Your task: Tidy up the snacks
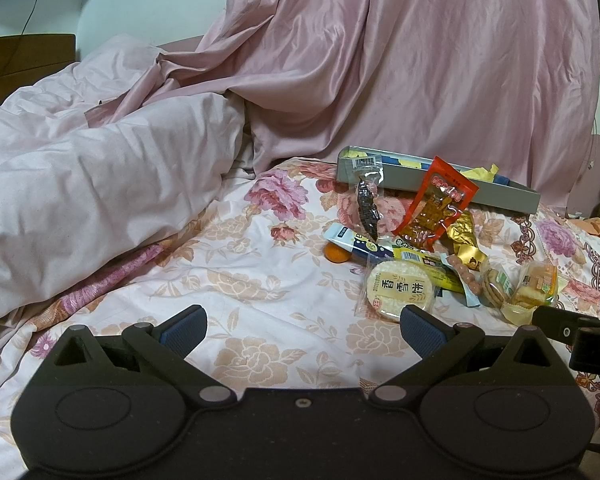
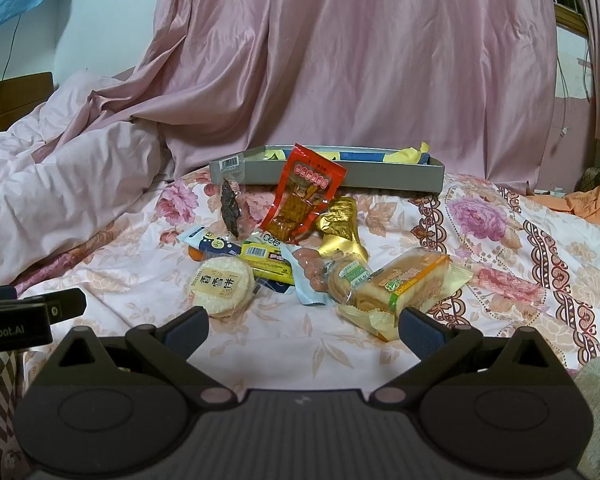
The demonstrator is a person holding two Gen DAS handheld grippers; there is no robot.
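Right wrist view: both claws, right claw (image 2: pixel 303 330) and left claw (image 1: pixel 303 328), hang spread and empty over the bed (image 2: pixel 520 248); snacks (image 2: pixel 296 248) piled before the gray tray (image 2: pixel 380 178), probably their destination.

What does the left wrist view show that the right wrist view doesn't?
Only the left wrist view shows the small orange fruit mostly clear beside the blue-white wrapper; the right view barely shows it. Only the right wrist view shows the orange cloth at the bed's far right and the bread pack in full. Both share the grey tray, the red pouch, the round rice cracker, and an open, empty claw: left claw, right claw.
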